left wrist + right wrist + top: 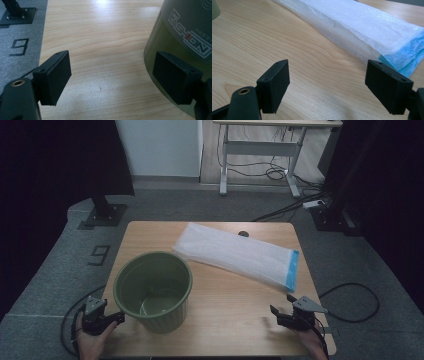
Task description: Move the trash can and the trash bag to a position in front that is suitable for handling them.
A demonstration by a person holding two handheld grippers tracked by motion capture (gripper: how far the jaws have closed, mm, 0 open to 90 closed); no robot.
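From the high view the green bucket (153,290) stands upright at lower left of the frame on the worktop (230,305), with the left hand-held gripper (118,318) just beside its base, and the packet of white bags (235,254) lies slantwise from upper centre to right, the right hand-held gripper (281,309) near its blue end. The left gripper view adds the white lettering on the bucket (180,37) wall at right and jaws spread apart over bare wood. The right gripper view shows the packet (367,27) across the upper frame, its blue edge at right, jaws wide apart and holding nothing.
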